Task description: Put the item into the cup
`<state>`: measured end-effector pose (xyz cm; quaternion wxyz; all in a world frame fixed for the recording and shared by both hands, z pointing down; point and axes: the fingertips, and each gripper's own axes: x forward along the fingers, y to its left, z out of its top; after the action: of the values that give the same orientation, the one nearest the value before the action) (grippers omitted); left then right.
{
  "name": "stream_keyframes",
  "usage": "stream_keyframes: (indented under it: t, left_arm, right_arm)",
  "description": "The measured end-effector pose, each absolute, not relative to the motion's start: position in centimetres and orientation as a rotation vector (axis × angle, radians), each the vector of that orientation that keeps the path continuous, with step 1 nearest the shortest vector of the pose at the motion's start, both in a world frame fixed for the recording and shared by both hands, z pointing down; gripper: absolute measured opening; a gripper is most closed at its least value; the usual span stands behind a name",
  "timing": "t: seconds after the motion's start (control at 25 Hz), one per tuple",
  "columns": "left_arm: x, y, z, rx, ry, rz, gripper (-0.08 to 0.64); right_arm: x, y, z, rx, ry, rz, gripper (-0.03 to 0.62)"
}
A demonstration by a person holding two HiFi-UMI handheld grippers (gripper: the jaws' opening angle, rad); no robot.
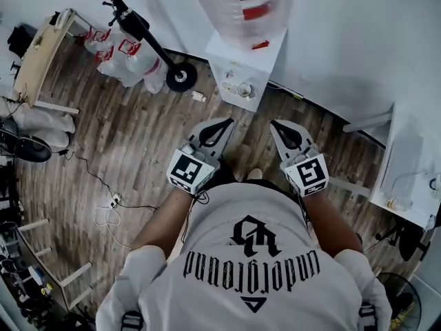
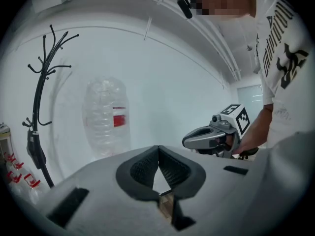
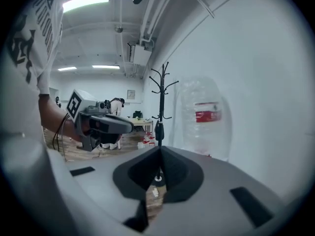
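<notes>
Item: nowhere in head view or either tool view; cup likewise. No telling which way either lies from the tools, nor how the item's long axis runs.

Left tool [image 1: 219,128]: clenched, pads meeting at the tips, nothing btwn them; only a sliver of floor [image 1: 124,136] showing through the gap lower down. Right tool [image 1: 282,131]: same, clamped tip to tip w/ nothing caught, just the coat rack [image 3: 161,97] foot and floor seen past the pads. So neither holding the item.

Both in front of the torso [image 1: 255,267], side by side, near each other but apart, noses aimed roughly level toward the wall [image 1: 344,40] and the dispenser [image 1: 238,71] w/ its big bottle [image 1: 241,5] on top. Each visible in the other's view, about abreast, so no clear edge for either hand straight ahead.

Likeliest candidate in head view: white surface [image 1: 406,164] at far right, well off to the right tool's side; small thing [image 1: 393,203] near its front edge, too small to name. If item & cup sit there, prob. the right hand nearer and a turn to the right needed first; a guess only. Wood surface [image 1: 34,57] at upper left also well apart, on the left tool's side.

Judging by empty tools and no cup in sight: task not under way at this moment.
</notes>
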<state>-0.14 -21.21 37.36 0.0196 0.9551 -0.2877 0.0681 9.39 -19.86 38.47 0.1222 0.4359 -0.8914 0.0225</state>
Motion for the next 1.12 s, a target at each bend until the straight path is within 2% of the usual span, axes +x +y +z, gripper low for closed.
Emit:
stream_keyframes:
  t: [0.6, 1.12]
  left_arm:
    - [-0.5, -16.9, 32.5, 2.947, -1.040, 0.175, 0.005]
    - [-4.4, -12.6, 30.4, 2.964, -0.920, 0.143, 0.005]
  right_arm:
    - [10.8, -16.1, 33.5, 1.216, -2.703, -0.020, 0.006]
    - [6.6, -10.8, 32.3, 1.287, -2.659, -0.034, 0.006]
